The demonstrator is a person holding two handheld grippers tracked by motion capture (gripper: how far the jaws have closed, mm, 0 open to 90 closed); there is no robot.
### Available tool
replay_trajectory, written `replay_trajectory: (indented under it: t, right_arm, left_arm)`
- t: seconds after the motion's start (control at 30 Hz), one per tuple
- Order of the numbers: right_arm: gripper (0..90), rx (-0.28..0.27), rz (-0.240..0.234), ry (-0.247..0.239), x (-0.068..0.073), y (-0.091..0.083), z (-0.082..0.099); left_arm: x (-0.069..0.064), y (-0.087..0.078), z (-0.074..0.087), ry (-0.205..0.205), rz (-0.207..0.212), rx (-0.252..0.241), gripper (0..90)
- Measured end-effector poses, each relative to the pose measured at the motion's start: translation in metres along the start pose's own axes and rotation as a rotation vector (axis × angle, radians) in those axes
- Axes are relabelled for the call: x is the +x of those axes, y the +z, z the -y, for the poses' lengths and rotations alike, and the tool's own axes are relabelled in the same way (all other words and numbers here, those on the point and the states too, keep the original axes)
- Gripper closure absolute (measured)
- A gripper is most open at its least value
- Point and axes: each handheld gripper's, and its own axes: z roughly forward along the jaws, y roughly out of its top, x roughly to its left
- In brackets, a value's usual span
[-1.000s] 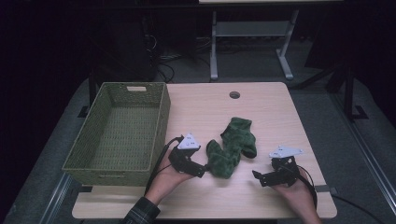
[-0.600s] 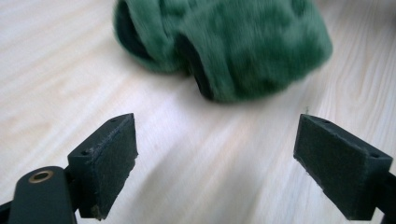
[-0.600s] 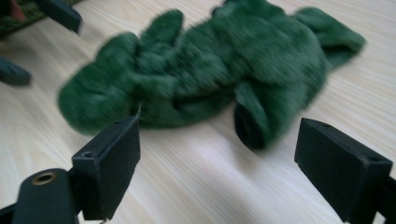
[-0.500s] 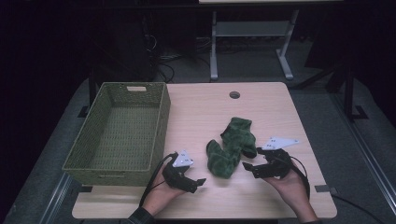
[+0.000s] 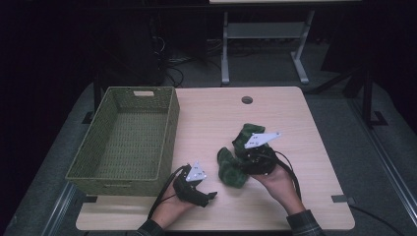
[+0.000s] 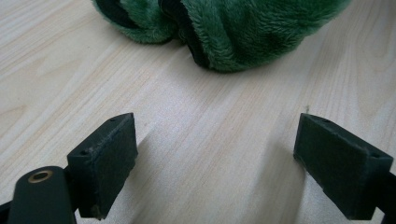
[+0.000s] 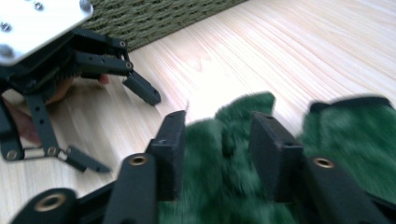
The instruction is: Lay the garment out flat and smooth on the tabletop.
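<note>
A fuzzy green sock (image 5: 230, 170) lies crumpled on the wooden table (image 5: 211, 115), right of centre. My right gripper (image 5: 242, 164) reaches into it from the right. In the right gripper view its jaws have just been closing, and the right gripper (image 7: 217, 140) now pinches a fold of the sock (image 7: 345, 130) between its pads. My left gripper (image 5: 211, 196) rests low near the table's front edge, left of the sock. The left gripper (image 6: 215, 140) is open over bare wood, with the sock (image 6: 233, 32) a short way beyond its tips.
A green woven basket (image 5: 169, 132) stands on the table's left side, close beside the left hand; its wall (image 7: 154, 18) shows behind the left gripper (image 7: 123, 133). A round cable hole (image 5: 247, 100) sits near the far edge. A desk frame stands beyond the table.
The right gripper has moved left from beside the sock onto it, and its jaws have narrowed around the fabric. The left gripper has sunk back toward the front edge.
</note>
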Motion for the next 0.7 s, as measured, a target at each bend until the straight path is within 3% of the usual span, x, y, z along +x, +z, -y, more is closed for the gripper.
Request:
replay_trajectory:
  t: [0.17, 0.4, 0.53, 0.6, 0.7]
  right_arm:
    - [63.1, 0.041, -0.027, -0.015, -0.001, 0.021, -0.007]
    - [65.9, 0.103, -0.027, -0.013, -0.004, 0.043, -0.008]
    - [72.8, 0.128, -0.025, -0.02, -0.006, 0.048, -0.007]
    - [85.5, 0.141, -0.041, -0.011, -0.006, 0.051, -0.006]
    - [87.7, 0.128, -0.044, -0.025, -0.004, 0.046, -0.006]
  left_arm:
    - [0.0, 0.0, 0.0, 0.004, 0.001, 0.0, 12.8]
    - [0.001, 0.0, 0.0, 0.014, -0.001, 0.007, 12.8]
    - [0.001, -0.001, 0.0, 0.009, 0.0, 0.01, 12.8]
    - [0.001, -0.001, 0.0, 0.007, 0.0, 0.01, 12.8]
    - [0.001, -0.001, 0.0, 0.013, -0.002, 0.01, 12.8]
